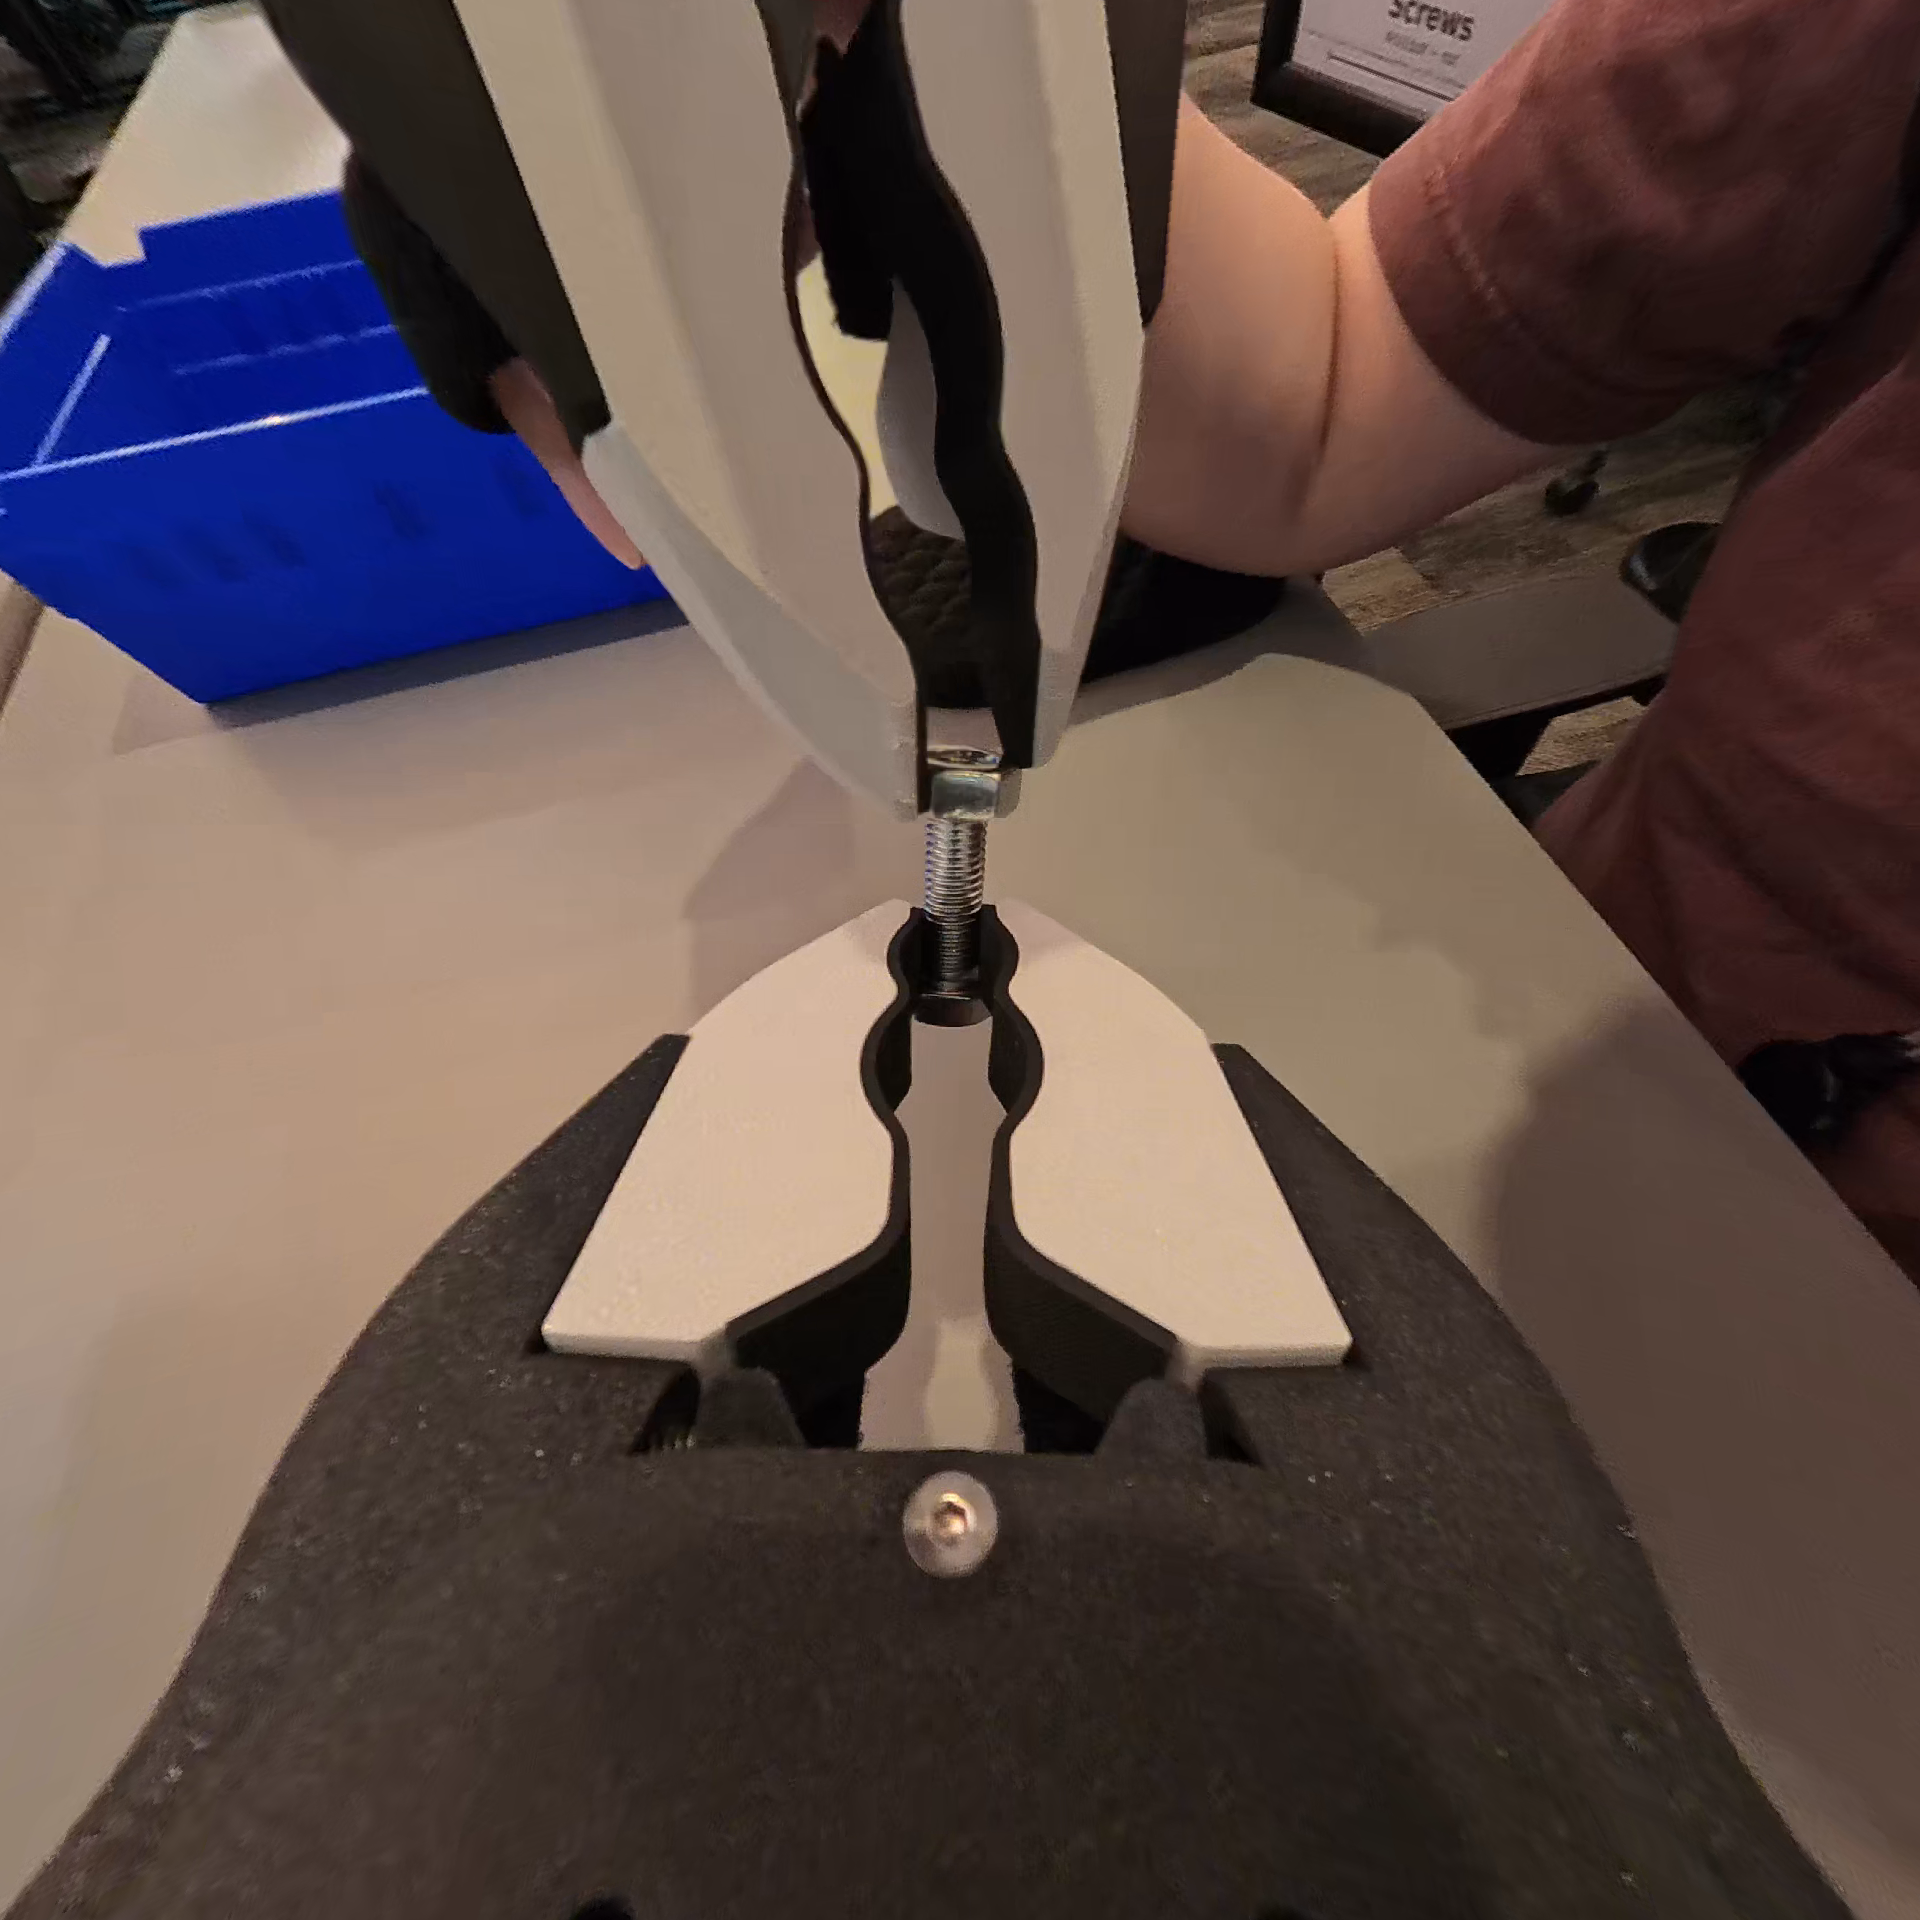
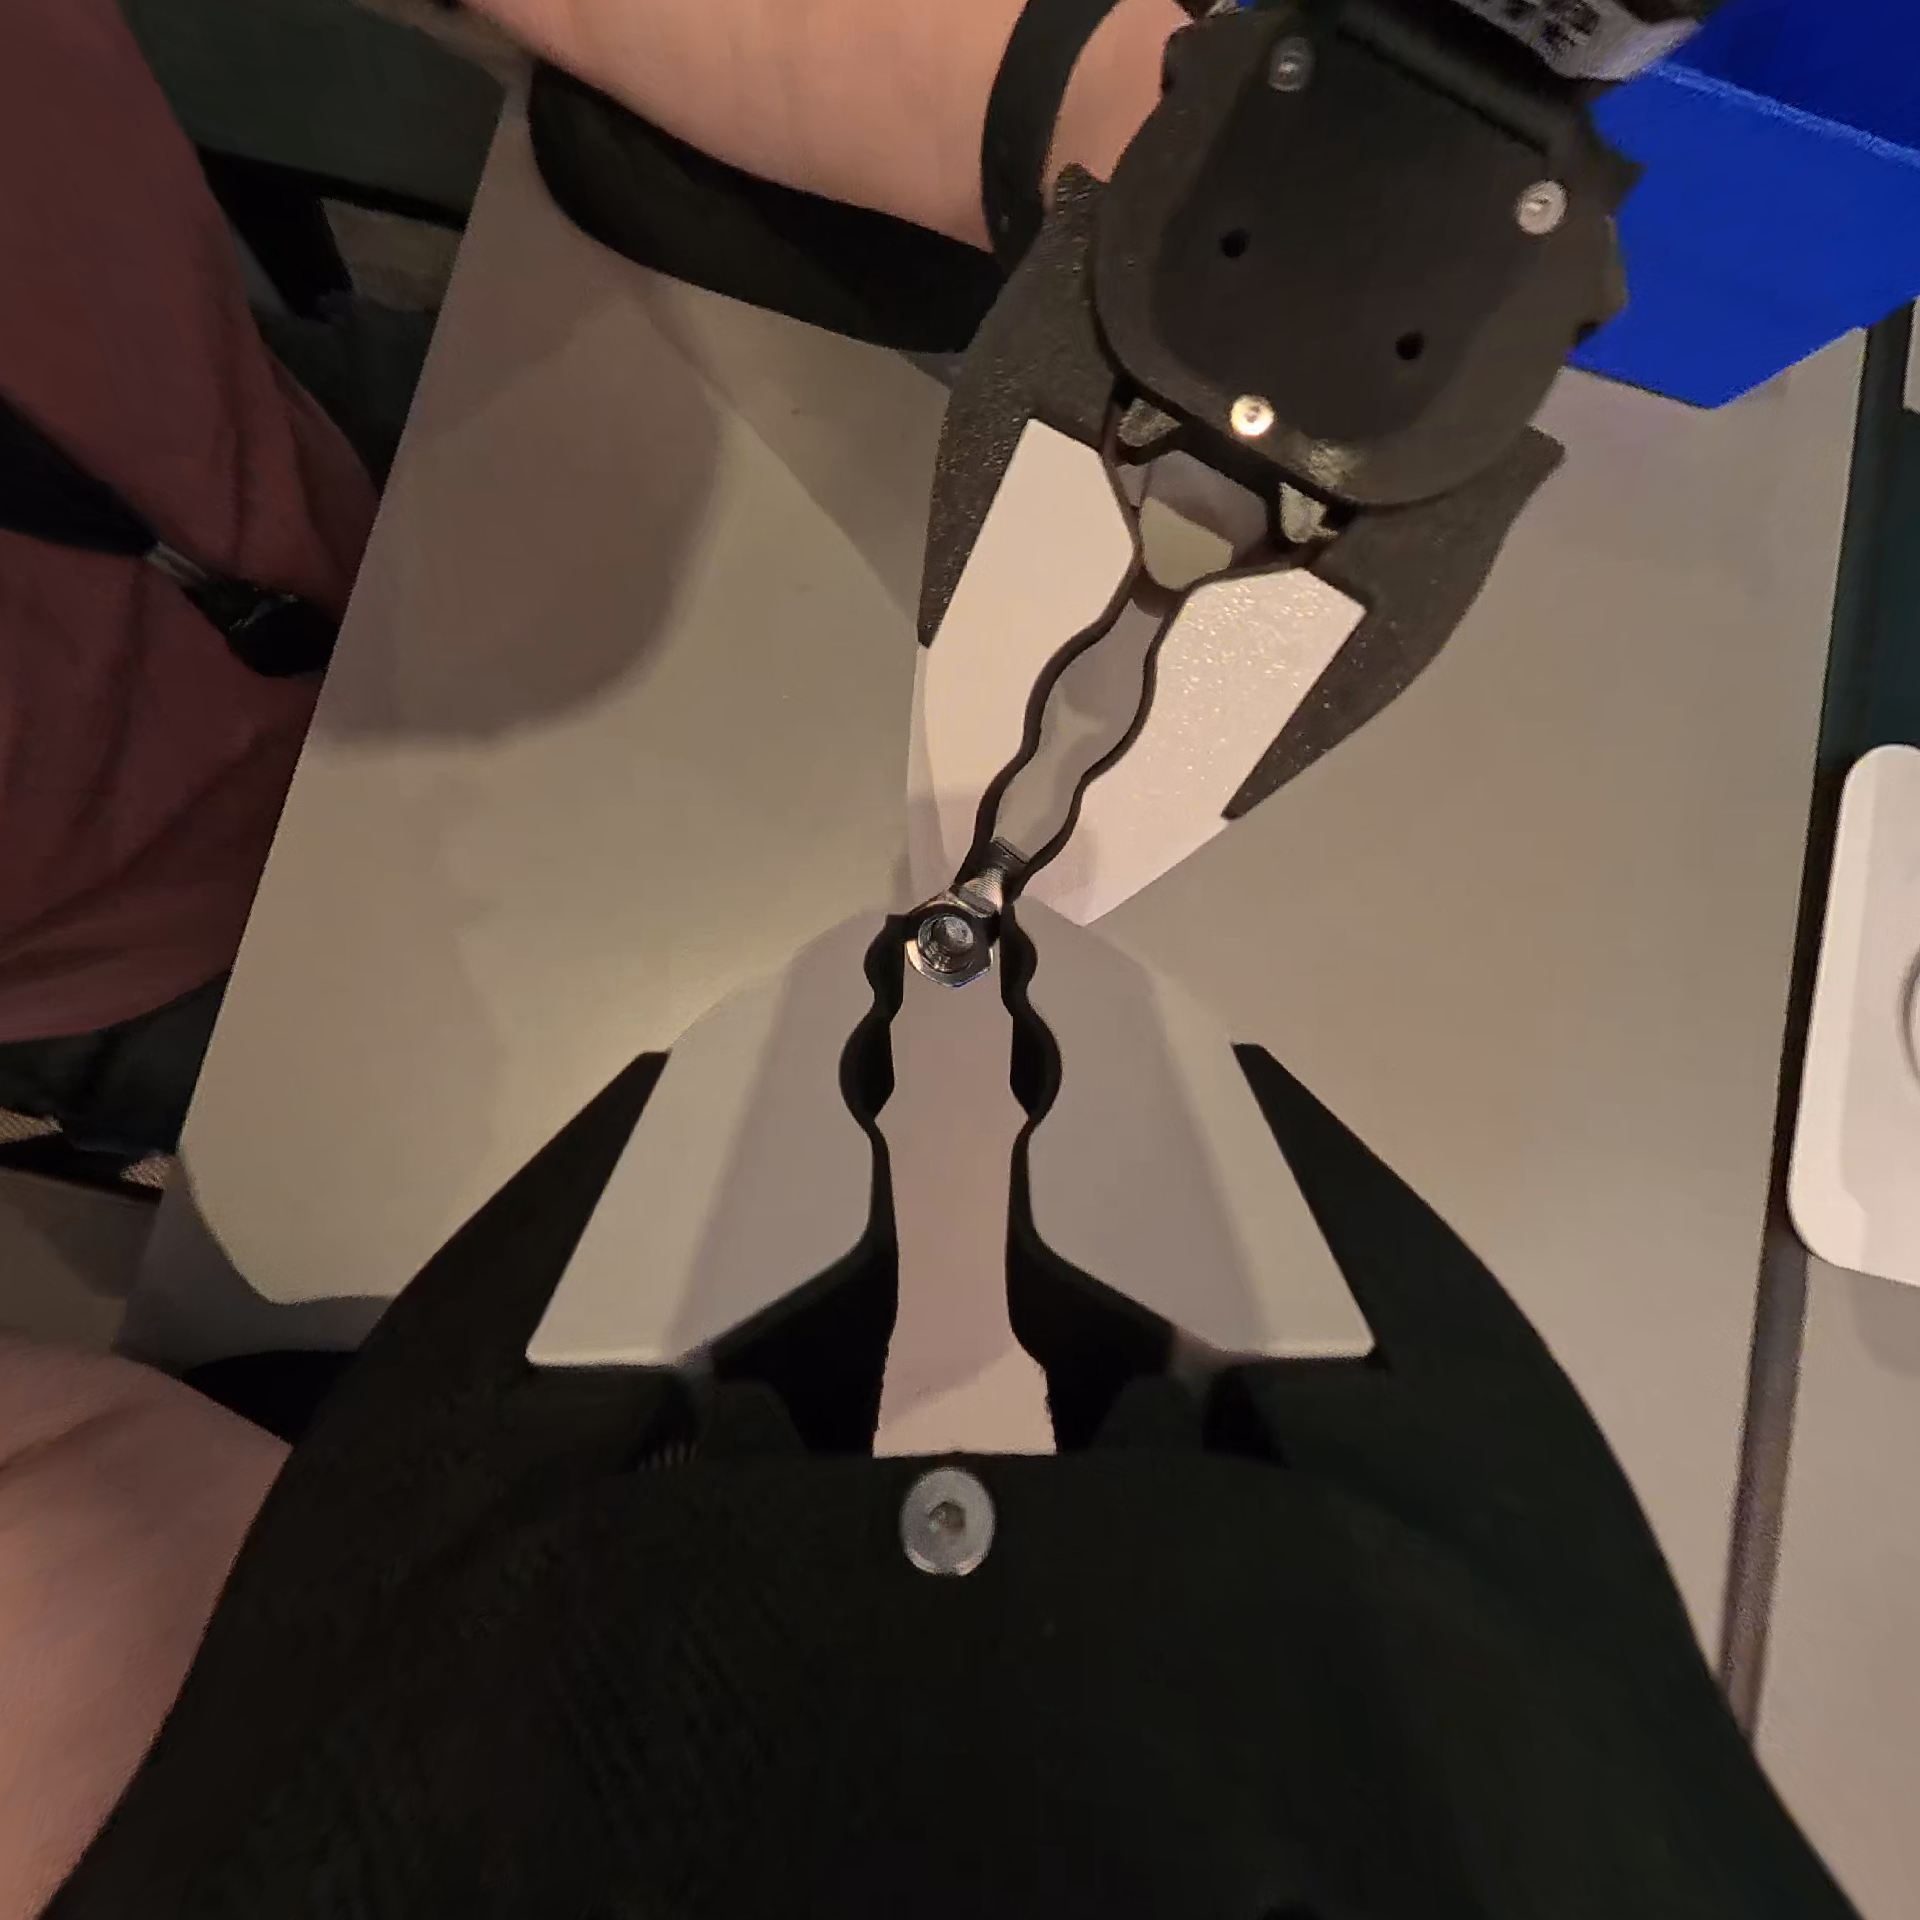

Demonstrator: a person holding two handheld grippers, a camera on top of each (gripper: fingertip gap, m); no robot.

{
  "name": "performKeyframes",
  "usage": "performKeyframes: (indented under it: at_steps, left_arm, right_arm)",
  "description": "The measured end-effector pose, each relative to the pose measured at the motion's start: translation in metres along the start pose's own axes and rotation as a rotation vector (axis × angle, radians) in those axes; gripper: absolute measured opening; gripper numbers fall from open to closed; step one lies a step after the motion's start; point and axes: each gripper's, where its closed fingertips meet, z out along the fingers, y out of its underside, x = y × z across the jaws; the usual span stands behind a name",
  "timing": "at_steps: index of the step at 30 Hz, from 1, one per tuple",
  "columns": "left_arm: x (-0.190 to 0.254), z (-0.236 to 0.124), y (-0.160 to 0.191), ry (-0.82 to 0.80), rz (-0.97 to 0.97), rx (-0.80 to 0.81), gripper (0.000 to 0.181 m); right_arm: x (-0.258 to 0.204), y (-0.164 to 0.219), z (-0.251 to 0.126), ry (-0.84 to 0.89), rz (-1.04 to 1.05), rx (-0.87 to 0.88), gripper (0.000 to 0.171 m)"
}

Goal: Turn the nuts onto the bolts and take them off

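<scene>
The left gripper [image 1: 951, 961] is clamped on the bolt [image 1: 948, 878] (head end), and the right gripper [image 2: 948, 951] is clamped on the nut [image 2: 948, 948] at the bolt's far end, above the table [image 1: 364, 935].

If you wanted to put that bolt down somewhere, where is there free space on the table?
Bare table lies between the blue bin and the left gripper. It is crowded in the middle, where the right gripper holds the nut on the bolt.

silver nut [image 1: 971, 795] threaded on bolt [image 1: 948, 894] tip.
</scene>
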Motion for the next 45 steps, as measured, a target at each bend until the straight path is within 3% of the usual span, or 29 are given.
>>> performKeyframes:
  at_steps: [21, 30, 37, 45]
  left_arm:
    - [-0.067, -0.033, 0.004, -0.446, -0.020, -0.041, 0.009]
    - [-0.068, -0.036, 0.001, -0.450, -0.027, -0.021, 0.009]
    - [-0.069, -0.041, -0.005, -0.454, -0.042, 0.036, 0.009]
    - [-0.059, -0.072, -0.053, -0.371, -0.102, 0.433, 0.009]
  right_arm:
    - [0.071, 0.001, -0.008, 0.086, 0.515, 0.254, 0.018]
    - [0.074, -0.002, -0.011, 0.113, 0.494, 0.272, 0.020]
    - [0.079, -0.012, -0.026, 0.188, 0.425, 0.347, 0.040]
    - [0.082, -0.068, -0.070, 0.302, 0.138, 0.844, 0.065]
